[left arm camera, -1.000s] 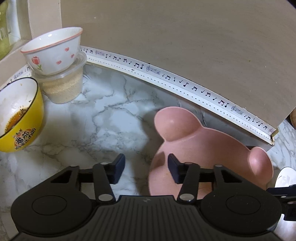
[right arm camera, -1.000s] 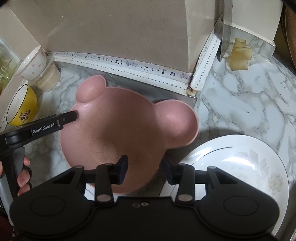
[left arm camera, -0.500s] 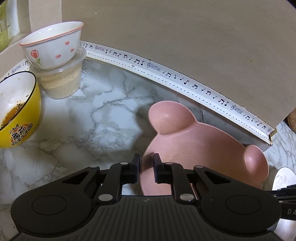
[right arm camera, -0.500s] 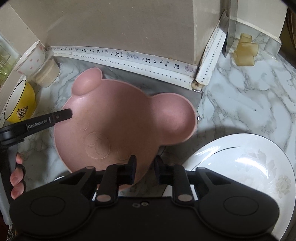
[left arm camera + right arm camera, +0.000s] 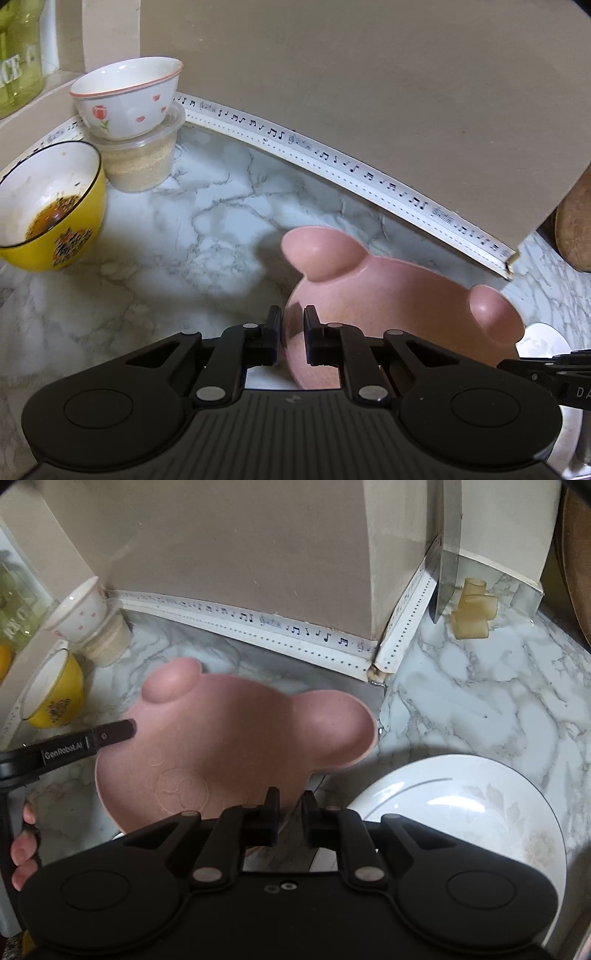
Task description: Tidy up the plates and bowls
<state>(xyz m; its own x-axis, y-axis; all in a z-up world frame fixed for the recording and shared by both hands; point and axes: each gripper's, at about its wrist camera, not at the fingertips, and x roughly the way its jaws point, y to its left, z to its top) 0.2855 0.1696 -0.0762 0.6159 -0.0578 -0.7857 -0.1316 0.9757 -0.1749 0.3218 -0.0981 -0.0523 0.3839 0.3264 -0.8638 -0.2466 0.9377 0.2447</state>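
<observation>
Left gripper [image 5: 291, 325]: its jaws have just been closing and now pinch the left rim of the pink bear plate [image 5: 236, 746].
Right gripper [image 5: 291, 808]: also just closed — it clamps the near rim of the same plate.
Pink bear plate: between both grippers, tilted over the marble tabletop [image 5: 184, 236], ears toward the far wall.
White plate [image 5: 461, 805]: on the tabletop at the near right, just beside the pink plate.
Yellow bowl [image 5: 51, 206]: far left, with dark residue inside.
White tulip bowl [image 5: 125, 99]: on a plastic container [image 5: 144, 158], in the far left corner.
</observation>
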